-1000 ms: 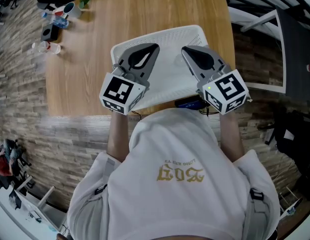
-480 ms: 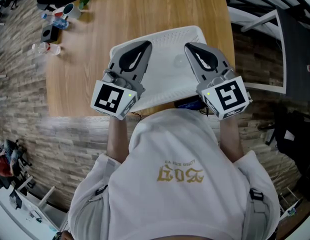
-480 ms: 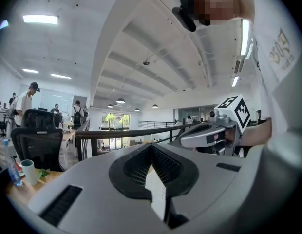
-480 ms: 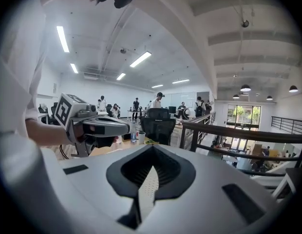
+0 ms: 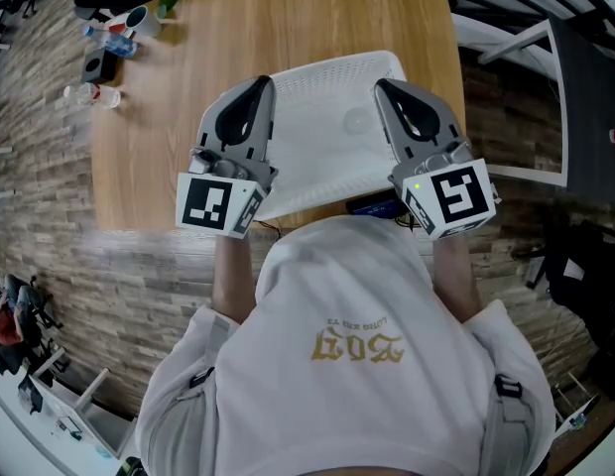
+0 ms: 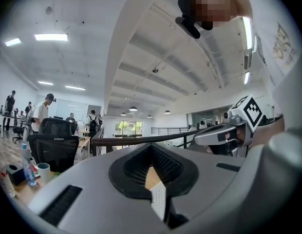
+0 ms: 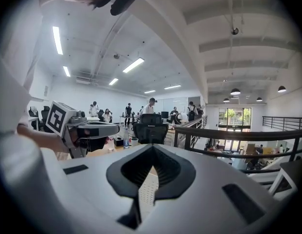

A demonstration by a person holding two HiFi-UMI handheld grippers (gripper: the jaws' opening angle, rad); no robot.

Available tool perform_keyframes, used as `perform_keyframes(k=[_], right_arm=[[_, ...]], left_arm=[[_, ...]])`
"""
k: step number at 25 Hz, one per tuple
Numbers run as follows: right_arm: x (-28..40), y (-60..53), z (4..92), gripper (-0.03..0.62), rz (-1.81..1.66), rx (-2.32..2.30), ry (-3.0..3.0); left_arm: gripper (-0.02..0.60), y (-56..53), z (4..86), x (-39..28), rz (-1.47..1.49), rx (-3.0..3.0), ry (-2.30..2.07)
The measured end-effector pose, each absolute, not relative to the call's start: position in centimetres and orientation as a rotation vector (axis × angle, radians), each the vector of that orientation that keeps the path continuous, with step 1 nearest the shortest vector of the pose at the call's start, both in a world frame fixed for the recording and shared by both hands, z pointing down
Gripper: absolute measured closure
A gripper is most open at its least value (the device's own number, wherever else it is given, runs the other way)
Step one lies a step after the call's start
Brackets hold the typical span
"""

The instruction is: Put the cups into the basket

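Plenty of open top on the light wooden counter (image 5: 288, 23) beyond the shallow white perforated plastic basket (image 5: 332, 72), which sits near the front edge. The left tongs (image 5: 256, 89) and right tongs (image 5: 389, 91) hover over it, both pinched closed on nothing. A white mug with a blue inside (image 5: 139, 18) and a clear plastic cup (image 5: 89, 94) sit way off by the far-left edge.

Wooden table (image 5: 169, 127) spreads left of and ahead of left gripper (image 5: 256, 87). Small black box (image 5: 97, 64) at far-left table corner, well left of it. 1 black office chair (image 7: 151, 129) ahead of right gripper (image 7: 150, 147). 1 dark railing (image 7: 238, 134) to its right.
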State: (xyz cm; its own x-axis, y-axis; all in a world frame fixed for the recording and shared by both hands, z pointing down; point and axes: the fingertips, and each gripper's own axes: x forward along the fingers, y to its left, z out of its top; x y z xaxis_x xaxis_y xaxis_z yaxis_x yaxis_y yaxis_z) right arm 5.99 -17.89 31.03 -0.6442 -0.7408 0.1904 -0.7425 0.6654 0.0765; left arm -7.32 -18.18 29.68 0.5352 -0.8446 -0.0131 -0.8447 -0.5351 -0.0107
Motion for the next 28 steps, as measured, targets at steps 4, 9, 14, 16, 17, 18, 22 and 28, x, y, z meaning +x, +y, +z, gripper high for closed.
perform_keyframes(k=[4,9,14,16,17,18,22,28], right_arm=[[6.2,-17.8,30.8,0.585,0.021,1.226,-2.685],[6.6,-17.8,30.9,0.585,0.008,1.247,-2.660],[6.9,-17.9,31.0,0.585,-0.003,1.265,-2.645],[7.1,-18.1,31.0,0.585,-0.001,1.277,-2.640],[7.2,-18.2,30.9,0.585,-0.007,1.281,-2.636],[7.3,-18.3,30.9,0.585,-0.011,1.285,-2.634],[7.9,-18.6,30.8,0.585,-0.003,1.311,-2.621],[8.6,-19.0,30.5,0.585,-0.020,1.335,-2.604]], left_arm=[[0.575,-18.0,29.5,-7.4,0.014,-2.728,1.514],[0.575,-17.9,29.7,-7.4,-0.007,-2.732,1.517],[0.574,-17.8,29.8,-7.2,-0.011,-2.739,1.503],[0.574,-17.8,29.8,-7.2,-0.011,-2.739,1.499],[0.575,-17.9,29.8,-7.2,-0.012,-2.740,1.497],[0.575,-17.9,29.9,-7.2,-0.014,-2.741,1.497],[0.574,-18.0,29.9,-7.3,-0.012,-2.741,1.498],[0.574,-18.2,29.9,-7.0,-0.020,-2.738,1.493]])
